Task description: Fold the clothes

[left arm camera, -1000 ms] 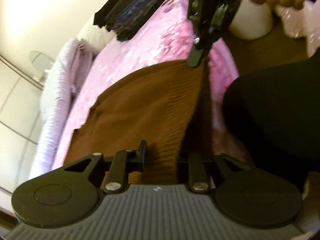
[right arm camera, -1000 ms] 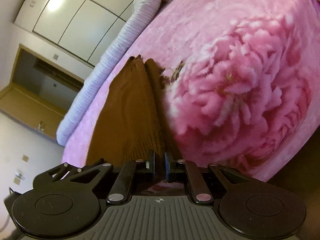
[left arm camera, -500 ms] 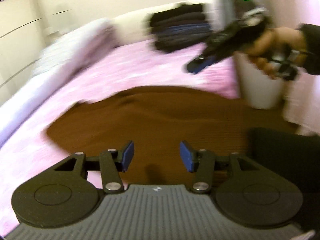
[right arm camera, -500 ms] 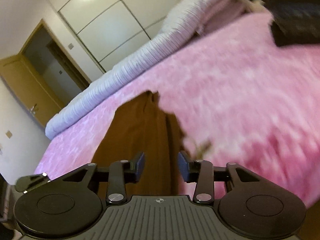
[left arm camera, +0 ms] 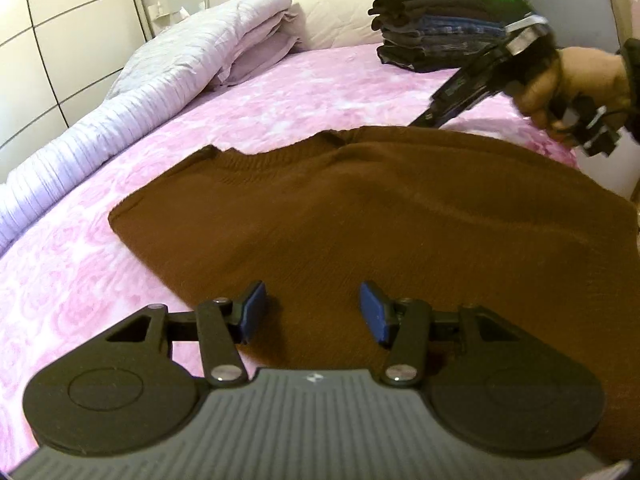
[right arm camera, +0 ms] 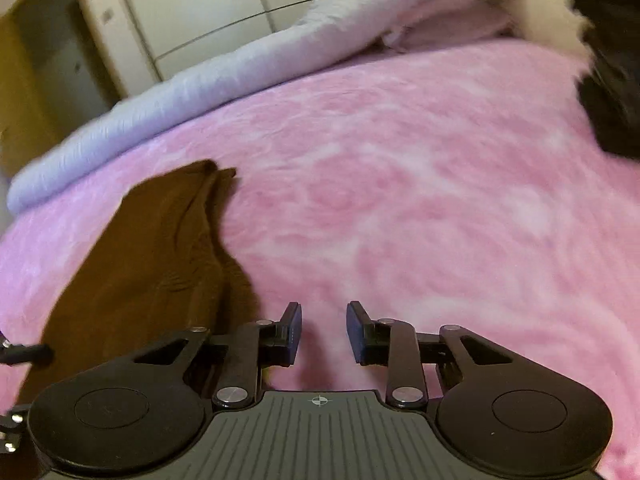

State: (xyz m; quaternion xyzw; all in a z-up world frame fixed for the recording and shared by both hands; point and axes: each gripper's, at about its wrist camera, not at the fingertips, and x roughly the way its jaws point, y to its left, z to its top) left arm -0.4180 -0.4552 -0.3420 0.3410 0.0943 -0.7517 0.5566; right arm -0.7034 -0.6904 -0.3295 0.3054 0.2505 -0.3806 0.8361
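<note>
A brown knitted sweater (left arm camera: 360, 208) lies folded flat on the pink bedspread (left arm camera: 300, 92). My left gripper (left arm camera: 312, 310) hovers open over its near edge, nothing between the blue pads. In the right wrist view the sweater (right arm camera: 140, 248) lies to the left. My right gripper (right arm camera: 322, 332) is over bare pink bedspread (right arm camera: 400, 200) just right of it. Its jaws are closing and hold nothing. The left wrist view shows the right gripper (left arm camera: 422, 122) in a hand (left arm camera: 572, 76) at the sweater's far right corner.
A stack of folded dark clothes (left arm camera: 436, 36) sits at the head of the bed, seen blurred in the right wrist view as a dark stack (right arm camera: 612, 80). A rolled white quilt (left arm camera: 160, 76) runs along the far side. Wardrobe doors (left arm camera: 60, 40) stand behind it.
Both grippers have let go of the sweater and opened. Both views have rolled level. The right gripper has slid off the sweater onto the bedspread, and its jaws have narrowed.
</note>
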